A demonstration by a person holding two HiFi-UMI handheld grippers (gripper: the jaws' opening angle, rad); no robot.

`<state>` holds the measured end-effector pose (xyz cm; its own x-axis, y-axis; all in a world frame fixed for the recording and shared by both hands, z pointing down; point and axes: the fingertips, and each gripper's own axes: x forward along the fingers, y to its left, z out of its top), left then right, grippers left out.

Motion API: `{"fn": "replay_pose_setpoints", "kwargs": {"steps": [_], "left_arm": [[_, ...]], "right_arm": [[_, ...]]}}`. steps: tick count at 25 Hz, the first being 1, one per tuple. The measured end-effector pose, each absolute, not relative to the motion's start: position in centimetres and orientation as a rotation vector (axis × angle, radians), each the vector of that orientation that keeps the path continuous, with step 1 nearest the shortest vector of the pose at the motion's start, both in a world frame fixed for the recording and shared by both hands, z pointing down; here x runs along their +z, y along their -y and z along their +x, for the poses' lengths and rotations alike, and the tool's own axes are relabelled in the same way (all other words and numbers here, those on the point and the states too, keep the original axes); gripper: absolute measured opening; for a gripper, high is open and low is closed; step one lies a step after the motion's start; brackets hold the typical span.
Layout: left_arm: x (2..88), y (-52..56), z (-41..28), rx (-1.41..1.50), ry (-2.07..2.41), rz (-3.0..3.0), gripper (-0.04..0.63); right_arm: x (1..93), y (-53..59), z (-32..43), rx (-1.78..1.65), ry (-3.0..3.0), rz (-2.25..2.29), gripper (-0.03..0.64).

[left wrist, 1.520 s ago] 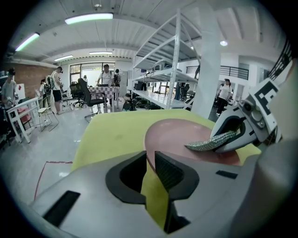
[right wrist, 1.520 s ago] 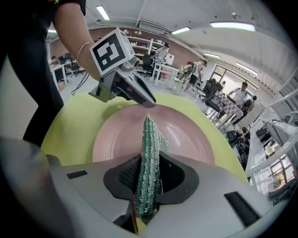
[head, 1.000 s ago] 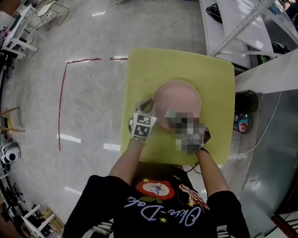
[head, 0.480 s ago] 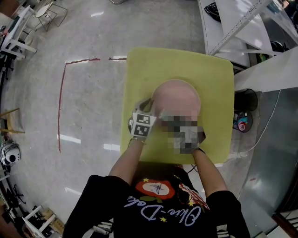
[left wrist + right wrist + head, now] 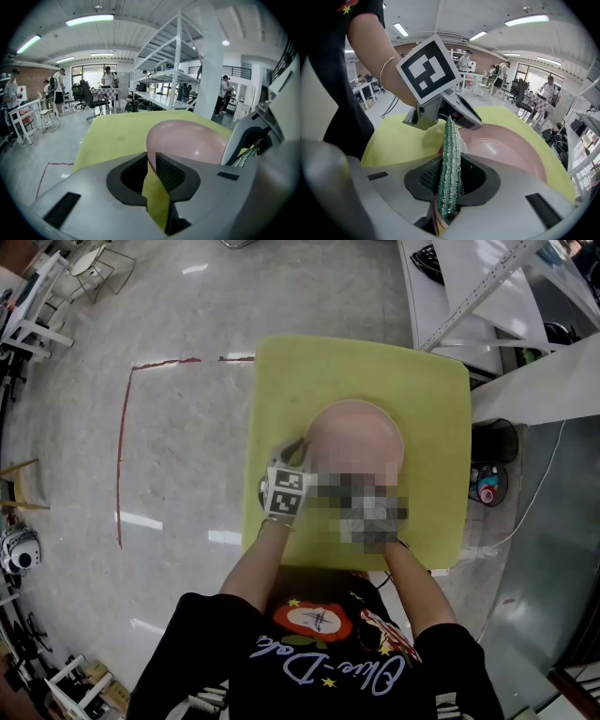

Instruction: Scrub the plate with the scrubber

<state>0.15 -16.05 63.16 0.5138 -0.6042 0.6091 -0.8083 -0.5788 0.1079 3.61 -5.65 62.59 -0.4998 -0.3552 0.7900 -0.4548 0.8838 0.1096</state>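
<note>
**Plate** [image 5: 354, 432]: pink, round and shallow. It is lying flat near the middle of the yellow-green worktop [image 5: 281, 371], with bare worktop showing all round it.

**Scrubber** [image 5: 451, 140]: green, glittery weave. It is standing on edge, with its upper end reaching over the plate's near rim. Whether it is touching the plate cannot be told.

**Right tongs** [image 5: 450, 163]: you are gripping the scrubber with these. Both jaws are pressing on its flat faces, at the plate's near edge.

**Left tongs** [image 5: 150, 161]: you are pinching the plate's near-left rim with these. The jaws are standing only a narrow gap apart, with the rim running between them. Their tips are sitting just beside the scrubber's upper end. Their marker cube [image 5: 286, 491] is riding just outside the plate's left edge.

**Floor** [image 5: 187, 352]: grey and polished, spreading out beyond the worktop on the plate's left and far sides. A red tape line [image 5: 122, 446] is running across it, well apart from the plate.

**White rack** [image 5: 178, 56]: this is rising beyond the plate's far side.

**People** [image 5: 108, 77]: they are standing well beyond the plate, at the room's far end.
</note>
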Motion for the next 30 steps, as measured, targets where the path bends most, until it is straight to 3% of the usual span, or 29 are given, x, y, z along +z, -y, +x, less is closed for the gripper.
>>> {"fn": "replay_pose_setpoints", "kwargs": {"steps": [14,30], "left_arm": [[61.0,16.2,-0.9,0.693,1.169,2.481,0.038],[45.4,14.7,-4.0,0.379,1.280,2.661,0.002]], "right_arm": [[60.0,8.3,6.5,0.188,2.197,0.818,0.060],[44.0,11.8,10.4,0.290,2.490,1.526,0.060]]}}
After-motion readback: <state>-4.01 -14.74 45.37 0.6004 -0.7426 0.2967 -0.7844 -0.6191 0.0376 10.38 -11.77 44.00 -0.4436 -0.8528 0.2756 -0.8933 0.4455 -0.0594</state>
